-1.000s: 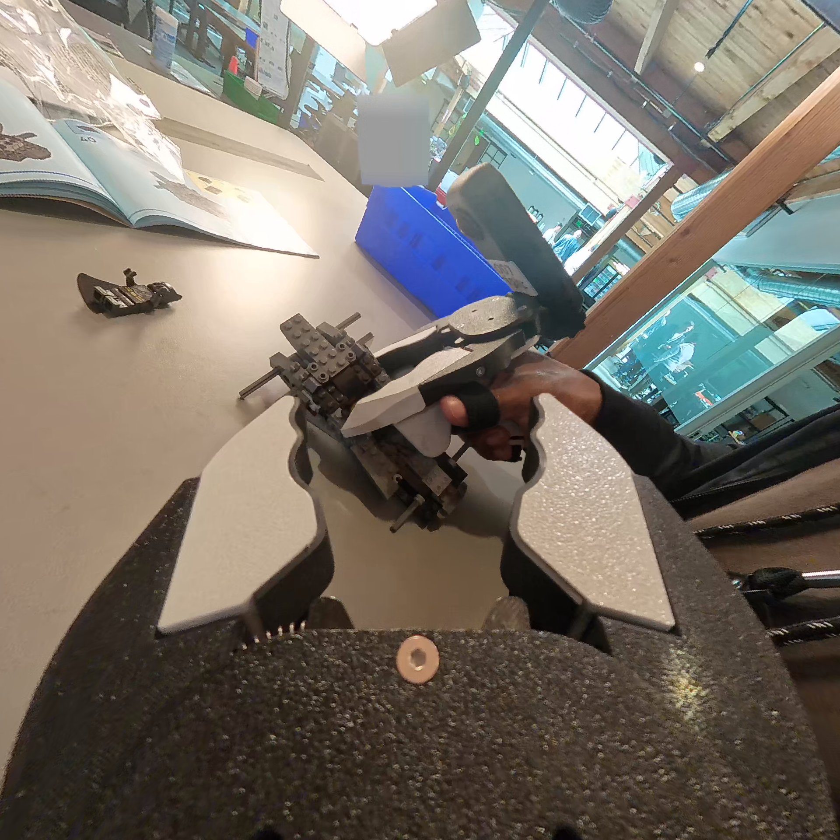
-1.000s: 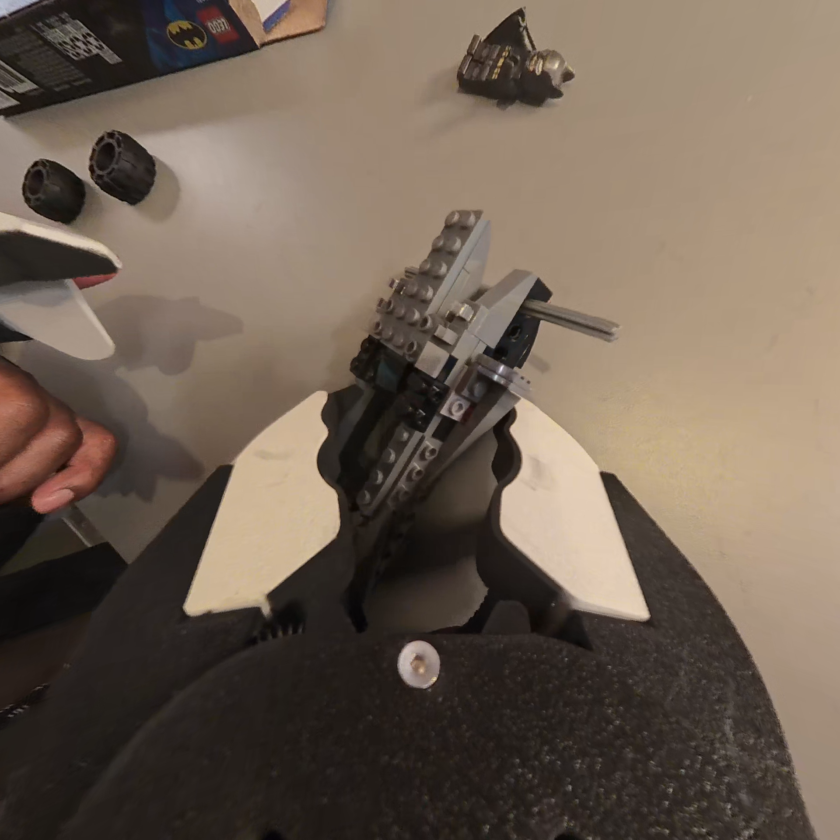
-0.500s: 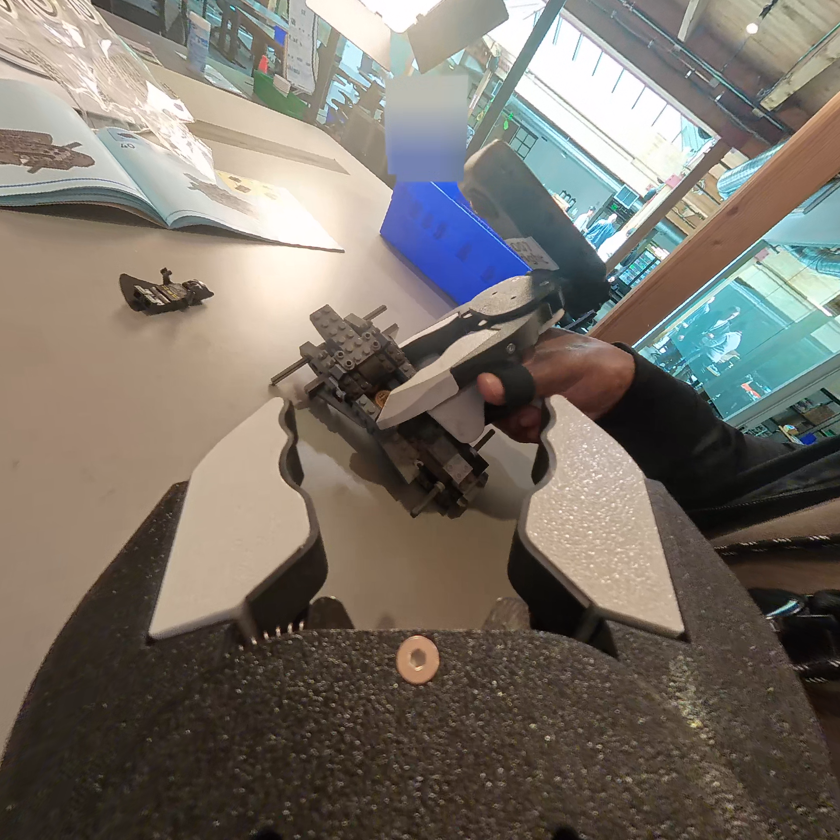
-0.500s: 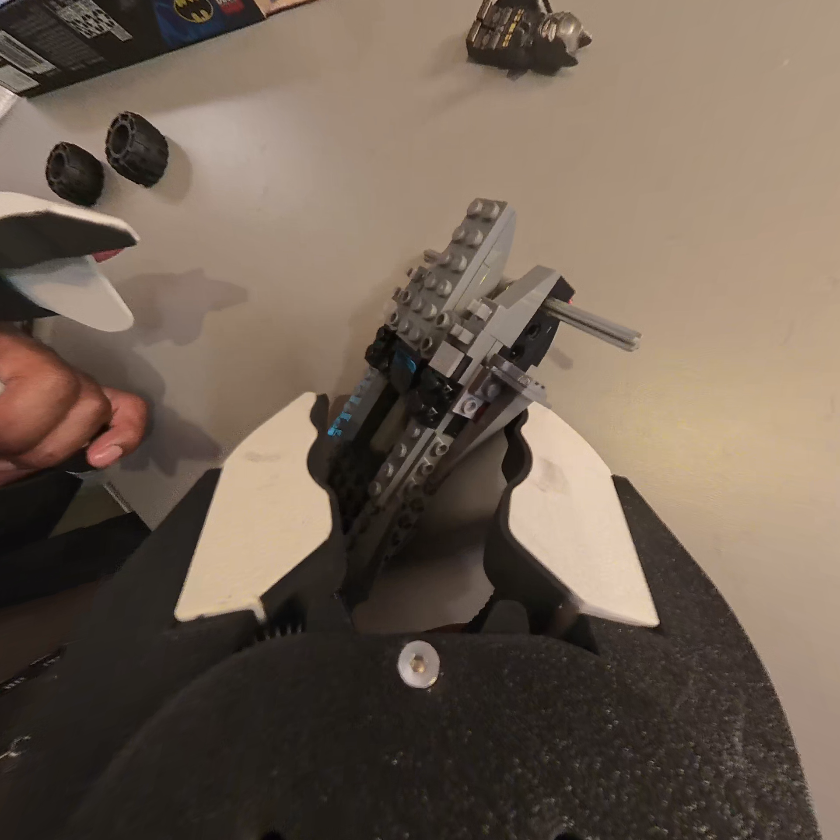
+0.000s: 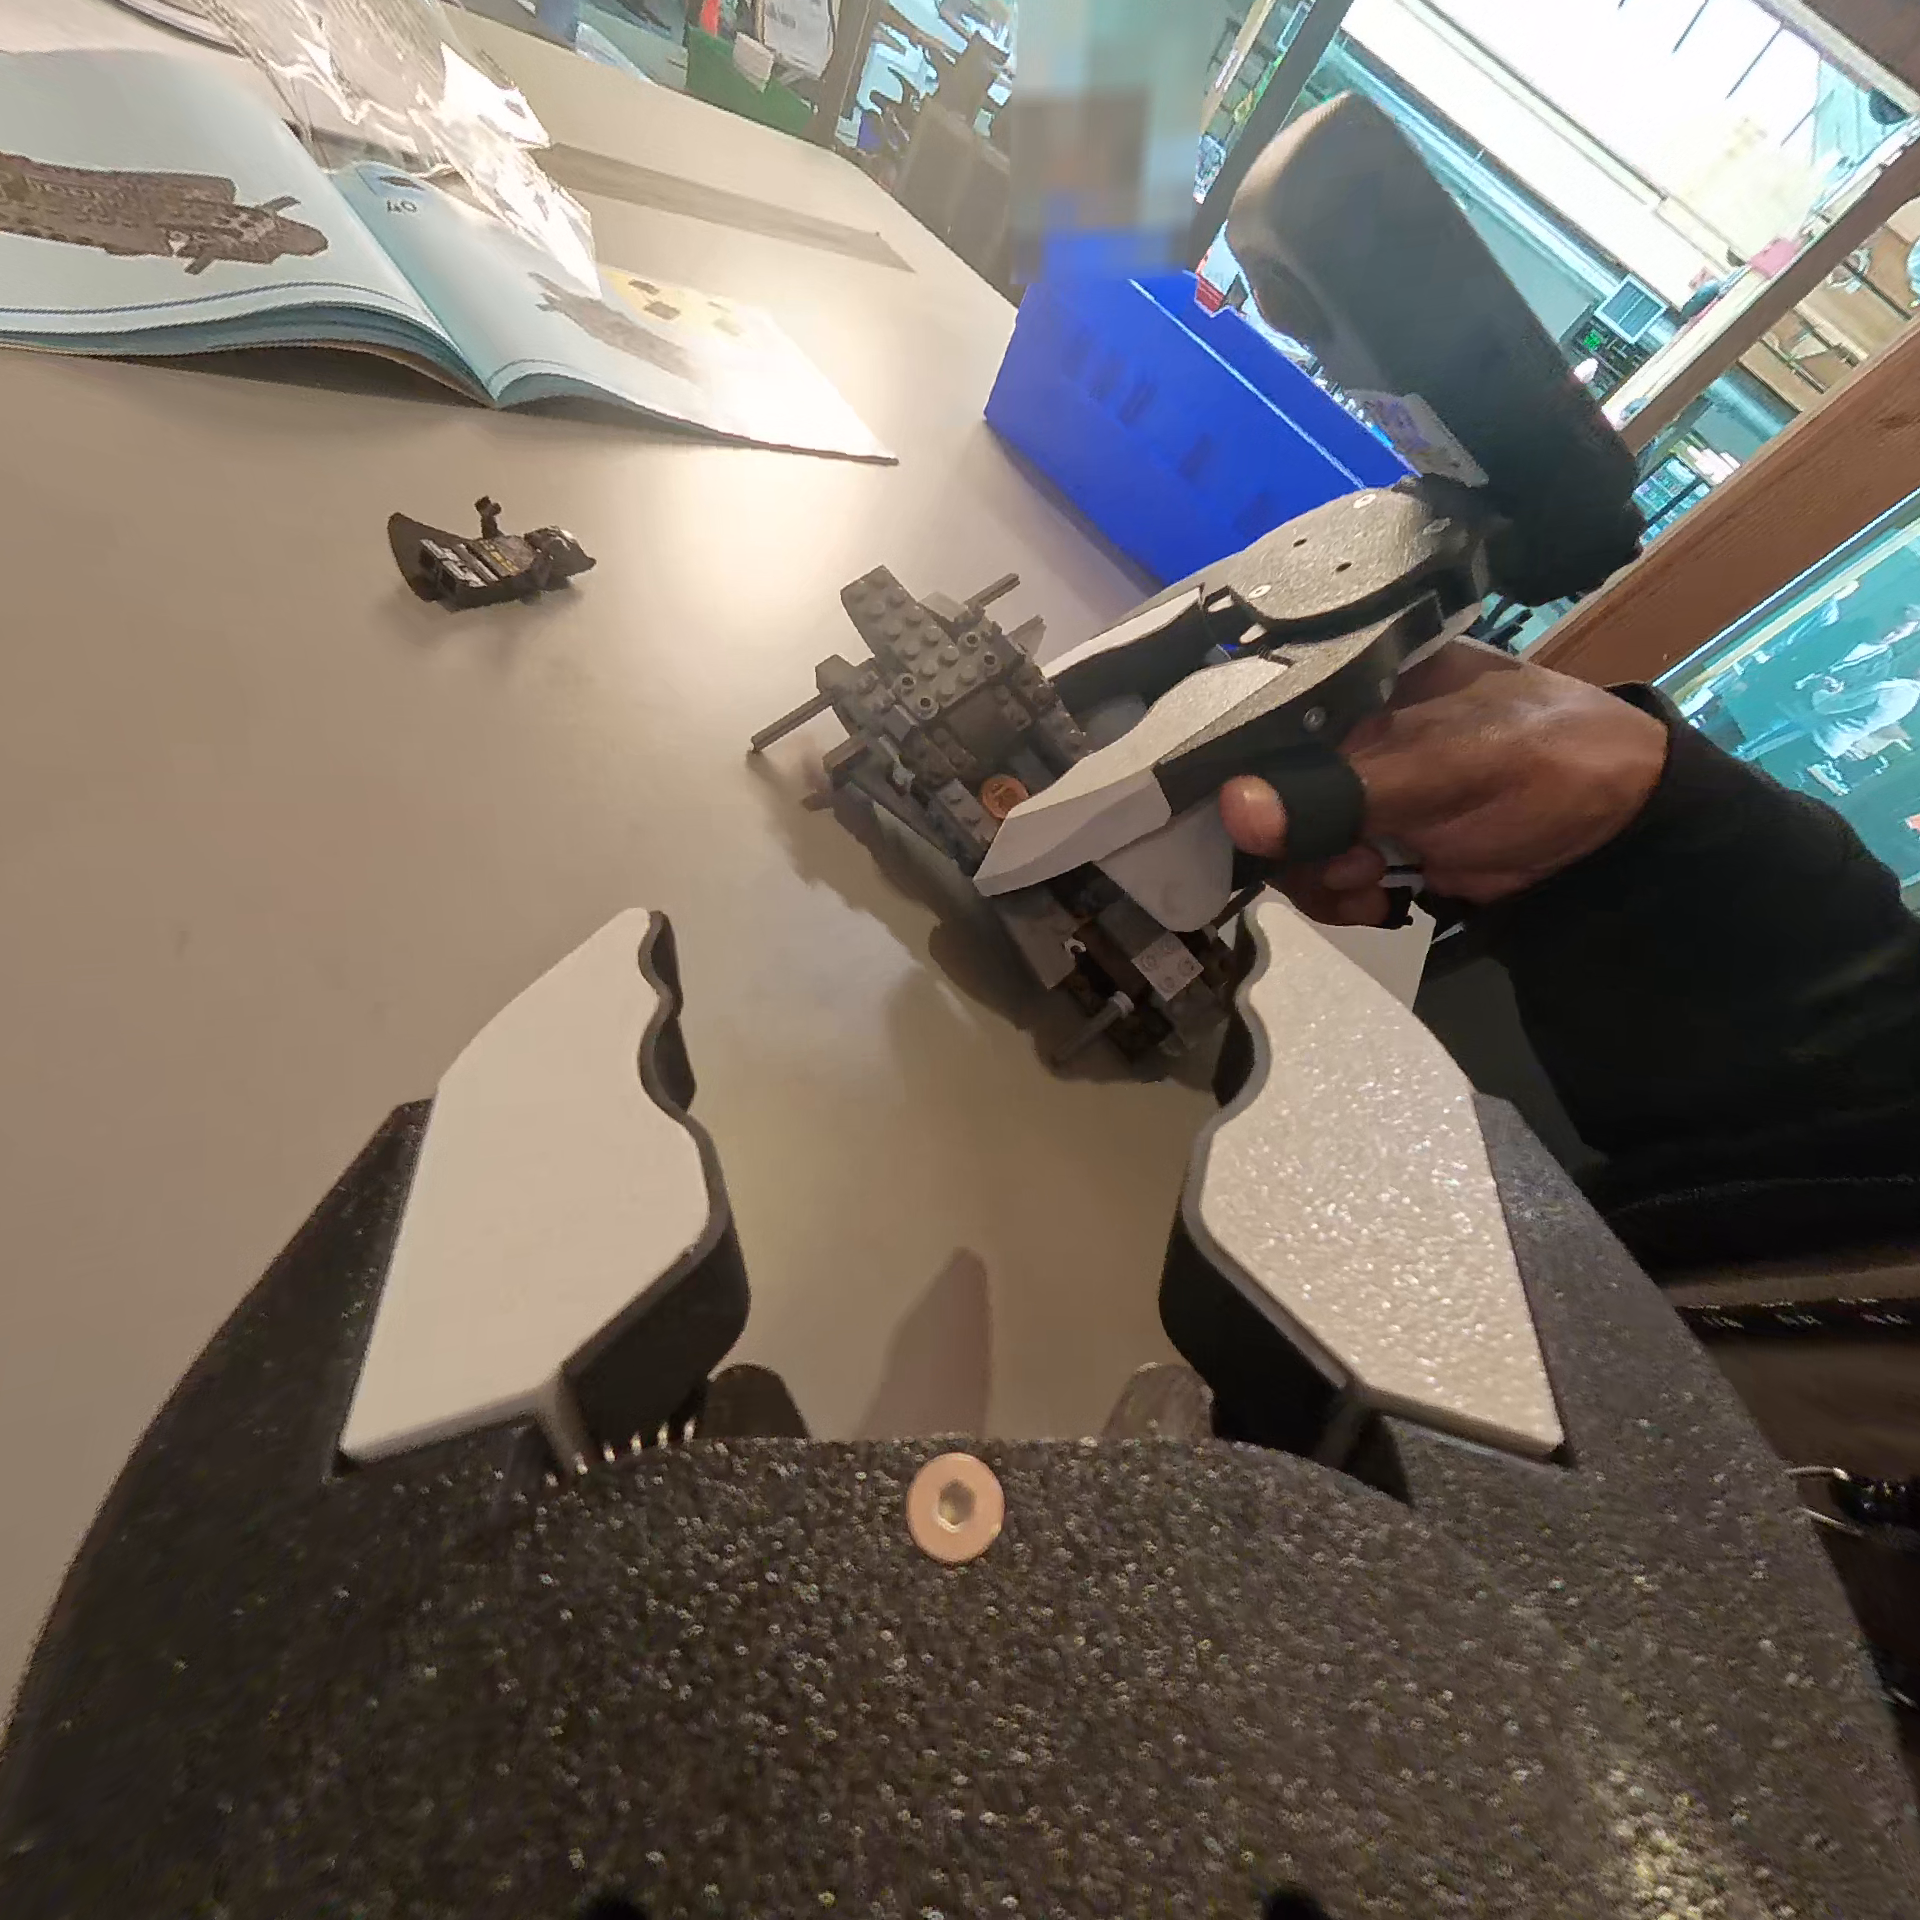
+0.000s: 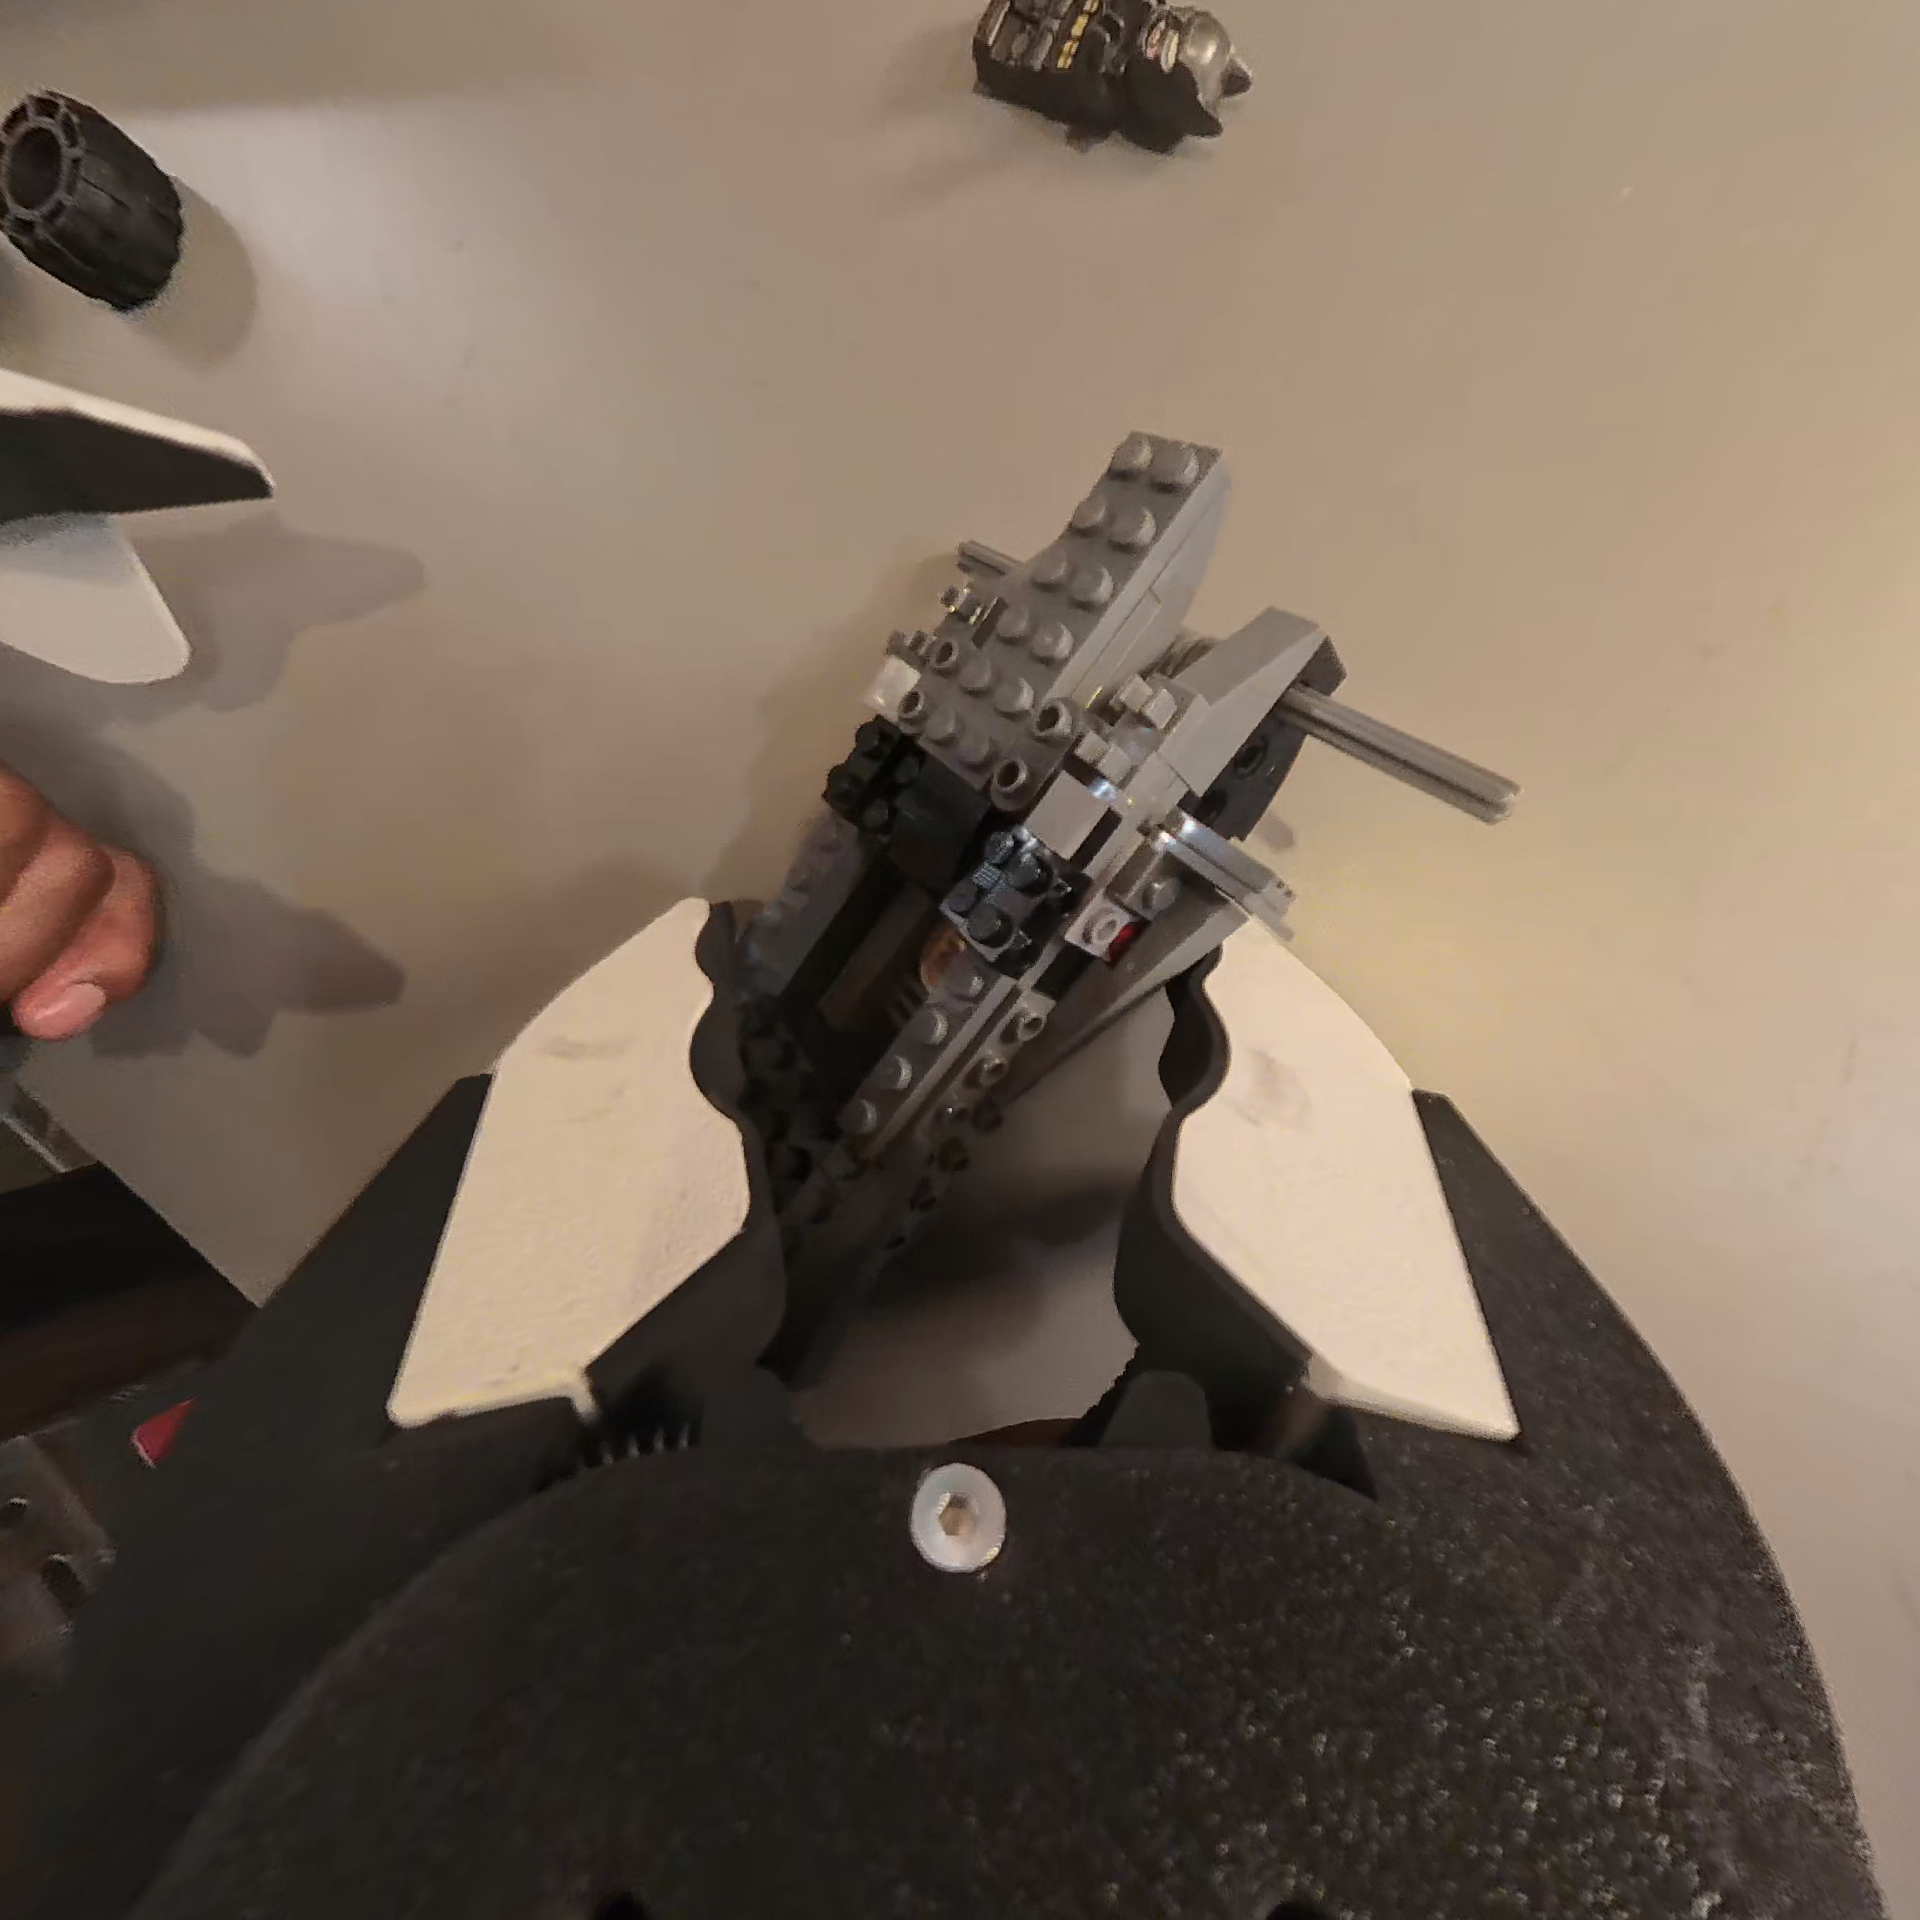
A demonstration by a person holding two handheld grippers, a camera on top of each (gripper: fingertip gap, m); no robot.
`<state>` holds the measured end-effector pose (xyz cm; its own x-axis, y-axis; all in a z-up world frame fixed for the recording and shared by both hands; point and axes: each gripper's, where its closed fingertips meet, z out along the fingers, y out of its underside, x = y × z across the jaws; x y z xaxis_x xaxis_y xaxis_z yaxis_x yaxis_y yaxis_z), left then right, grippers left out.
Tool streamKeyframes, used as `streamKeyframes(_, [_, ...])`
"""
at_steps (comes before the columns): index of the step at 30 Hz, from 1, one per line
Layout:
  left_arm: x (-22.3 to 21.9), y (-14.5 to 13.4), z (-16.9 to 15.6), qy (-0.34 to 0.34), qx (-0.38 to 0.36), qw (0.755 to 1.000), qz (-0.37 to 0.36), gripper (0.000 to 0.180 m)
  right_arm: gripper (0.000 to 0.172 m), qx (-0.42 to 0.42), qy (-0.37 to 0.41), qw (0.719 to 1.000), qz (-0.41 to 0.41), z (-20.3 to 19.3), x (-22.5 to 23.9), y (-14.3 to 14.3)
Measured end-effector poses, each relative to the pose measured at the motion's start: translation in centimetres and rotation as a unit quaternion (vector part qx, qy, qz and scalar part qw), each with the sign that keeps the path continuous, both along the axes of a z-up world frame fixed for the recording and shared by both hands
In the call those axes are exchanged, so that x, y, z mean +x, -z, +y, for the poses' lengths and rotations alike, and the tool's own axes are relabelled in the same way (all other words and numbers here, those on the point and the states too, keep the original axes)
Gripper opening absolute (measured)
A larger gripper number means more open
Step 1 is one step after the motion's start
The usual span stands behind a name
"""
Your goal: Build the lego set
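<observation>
Two grippers: right gripper point(image 6: 961, 956) straddles the grey brick model point(image 6: 1049, 810) on the table point(image 6: 1558, 364), grip unclear; left gripper point(image 5: 951, 940) hangs wide and empty nearby.

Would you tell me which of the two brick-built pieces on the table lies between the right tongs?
The larger grey model with protruding axles; the small black piece lies apart.

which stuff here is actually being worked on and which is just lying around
In hand: grey brick-built vehicle, lying between the right gripper's fingers; left gripper, open, pointed at it.
Lying about: black wheel, dark minifigure, open instruction booklet, blue bin, clear plastic bags.
</observation>
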<state>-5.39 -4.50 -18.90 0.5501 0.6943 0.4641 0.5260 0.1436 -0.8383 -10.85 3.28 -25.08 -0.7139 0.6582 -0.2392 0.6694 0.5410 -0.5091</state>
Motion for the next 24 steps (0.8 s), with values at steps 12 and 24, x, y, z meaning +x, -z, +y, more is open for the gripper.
streamKeyframes(12, [0.8, -0.4, -0.1, 0.013, 0.027, 1.0, 0.007, 0.1, 0.082, 0.035, 0.012, 0.999, 0.033, 0.2, -0.4, 0.2])
streamKeyframes(24, [1.1, -1.0, 0.2, 0.034, 0.024, 0.999, 0.024, 0.1, 0.092, 0.061, 0.037, 0.995, 0.077, 1.3, -1.0, 0.0])
